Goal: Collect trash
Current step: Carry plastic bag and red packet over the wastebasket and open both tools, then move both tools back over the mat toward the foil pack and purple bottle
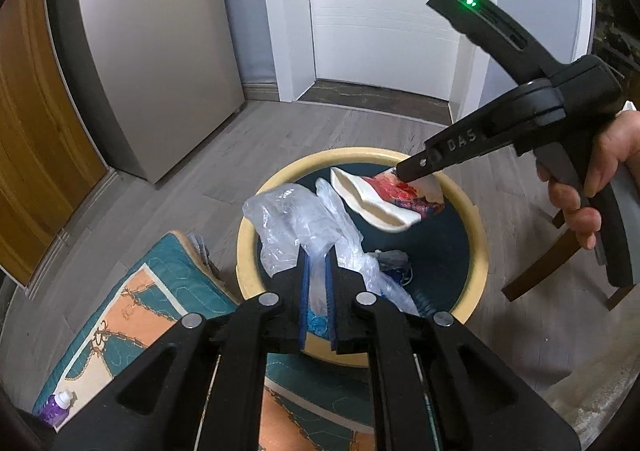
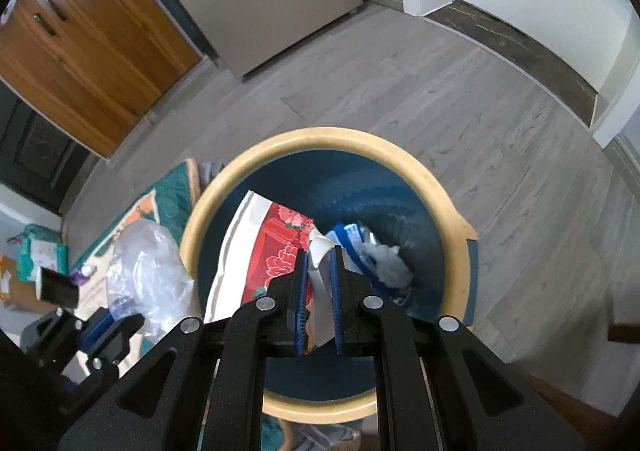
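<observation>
A round bin with a yellow rim point(image 1: 245, 251) point(image 2: 320, 136) and a dark blue inside stands on the floor below both grippers. My left gripper point(image 1: 316, 251) point(image 2: 108, 321) is shut on a crumpled clear plastic bag point(image 1: 288, 219) point(image 2: 148, 263), which hangs over the bin's left rim. My right gripper point(image 2: 320, 251) point(image 1: 402, 173) is shut on a white paper packet with a red flower print point(image 2: 280, 247) point(image 1: 384, 207), held over the bin's opening. Crumpled white and blue trash point(image 2: 384, 263) point(image 1: 394, 259) lies at the bottom.
A teal and orange mat point(image 1: 132, 311) lies left of the bin, with a small purple bottle point(image 1: 58, 407) on it. A grey fridge point(image 1: 152, 51), a white door point(image 1: 380, 11) and a wooden cabinet point(image 2: 92, 51) stand behind. Wooden chair legs point(image 1: 540, 267) are at the right. A hand point(image 1: 600, 171) holds the right gripper.
</observation>
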A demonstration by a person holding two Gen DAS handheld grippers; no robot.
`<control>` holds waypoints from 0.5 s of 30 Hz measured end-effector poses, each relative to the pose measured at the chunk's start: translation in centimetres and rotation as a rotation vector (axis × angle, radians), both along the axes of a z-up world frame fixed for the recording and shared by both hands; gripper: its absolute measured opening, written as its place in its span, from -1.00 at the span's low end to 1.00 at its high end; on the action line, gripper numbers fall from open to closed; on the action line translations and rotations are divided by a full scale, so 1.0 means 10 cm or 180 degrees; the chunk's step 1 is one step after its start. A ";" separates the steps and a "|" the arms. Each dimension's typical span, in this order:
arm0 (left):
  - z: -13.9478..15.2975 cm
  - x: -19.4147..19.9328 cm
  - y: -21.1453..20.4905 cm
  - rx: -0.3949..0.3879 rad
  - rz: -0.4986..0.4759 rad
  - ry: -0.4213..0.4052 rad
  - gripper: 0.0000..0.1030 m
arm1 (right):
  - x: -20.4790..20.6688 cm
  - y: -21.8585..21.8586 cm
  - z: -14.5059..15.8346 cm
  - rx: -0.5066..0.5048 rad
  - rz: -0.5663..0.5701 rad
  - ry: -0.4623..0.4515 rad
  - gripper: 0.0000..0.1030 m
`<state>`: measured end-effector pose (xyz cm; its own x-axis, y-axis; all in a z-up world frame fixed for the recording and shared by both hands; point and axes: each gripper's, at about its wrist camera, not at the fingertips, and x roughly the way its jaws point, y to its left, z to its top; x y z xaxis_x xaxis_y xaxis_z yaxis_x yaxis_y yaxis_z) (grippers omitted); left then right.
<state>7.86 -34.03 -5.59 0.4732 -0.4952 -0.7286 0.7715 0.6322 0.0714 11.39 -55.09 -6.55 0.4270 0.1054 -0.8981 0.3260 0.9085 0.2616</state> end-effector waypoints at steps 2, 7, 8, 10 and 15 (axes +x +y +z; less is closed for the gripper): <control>0.01 0.01 0.03 -0.0005 0.0047 -0.0016 -0.30 | -0.01 -0.03 0.00 0.0028 -0.0054 -0.0016 -0.61; 0.07 0.09 0.13 -0.0132 0.0186 0.0006 -0.07 | -0.02 -0.04 0.02 0.0024 -0.0076 -0.0055 -0.45; 0.08 0.10 0.14 -0.0137 0.0206 -0.0001 -0.01 | -0.03 -0.03 0.03 0.0009 -0.0062 -0.0059 -0.40; 0.09 0.11 0.16 -0.0153 0.0253 0.0006 0.16 | -0.02 -0.02 0.04 -0.0020 -0.0058 -0.0076 -0.20; 0.13 0.10 0.21 -0.0180 0.0303 -0.0024 0.51 | -0.05 -0.04 0.15 0.0054 -0.0161 -0.0212 0.50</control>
